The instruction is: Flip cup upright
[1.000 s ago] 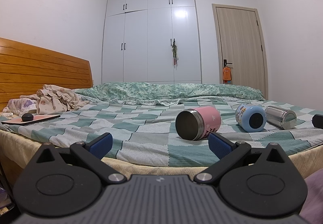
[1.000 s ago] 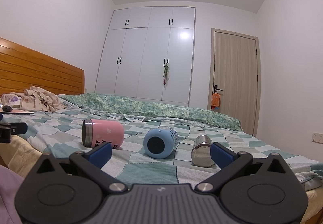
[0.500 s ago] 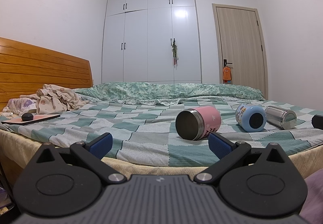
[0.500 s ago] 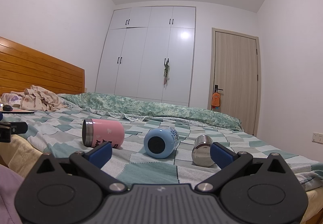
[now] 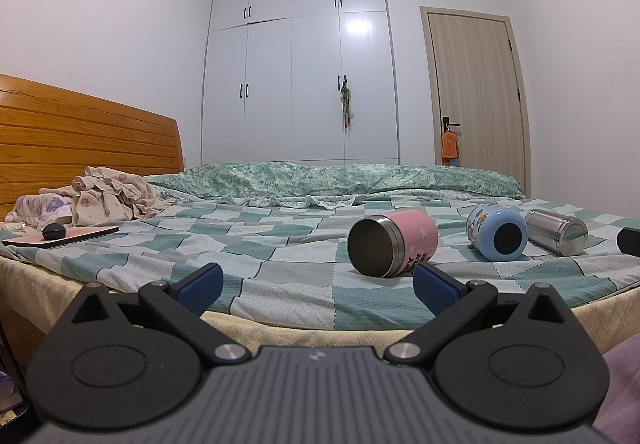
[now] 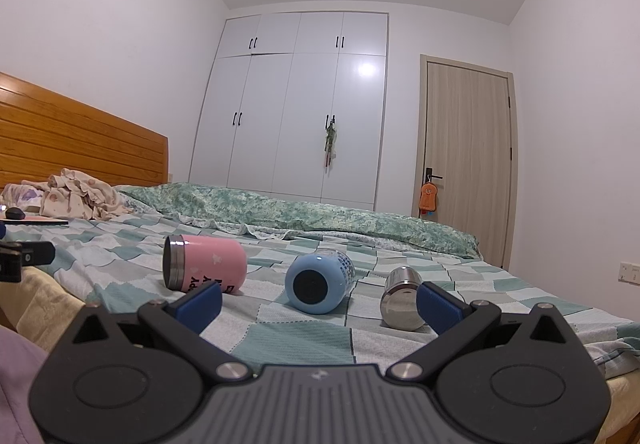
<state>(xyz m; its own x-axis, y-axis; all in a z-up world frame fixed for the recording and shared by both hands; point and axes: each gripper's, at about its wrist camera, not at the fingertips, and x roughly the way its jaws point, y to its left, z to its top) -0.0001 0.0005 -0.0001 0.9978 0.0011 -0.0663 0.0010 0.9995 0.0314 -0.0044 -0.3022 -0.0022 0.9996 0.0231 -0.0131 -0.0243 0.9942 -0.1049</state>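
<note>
Left wrist view: the left gripper (image 5: 316,284) is spread wide and empty at the bed's near edge. On the checked bedspread (image 5: 280,268) the pink cup (image 5: 394,244) lies on its side, steel mouth toward the camera and left, long axis running back and right. Right of it lie a blue cup (image 5: 496,232) and a steel cup (image 5: 556,232), both also on their sides.

Right wrist view: the right gripper (image 6: 318,302) is likewise wide and empty. The pink cup (image 6: 206,264) lies with its mouth pointing left, the blue cup (image 6: 320,282) shows one round end to the camera, and the steel cup (image 6: 400,298) lies just right of it.

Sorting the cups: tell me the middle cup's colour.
Light blue cup with cartoon print and a dark circular end; clearest in the right wrist view.
</note>
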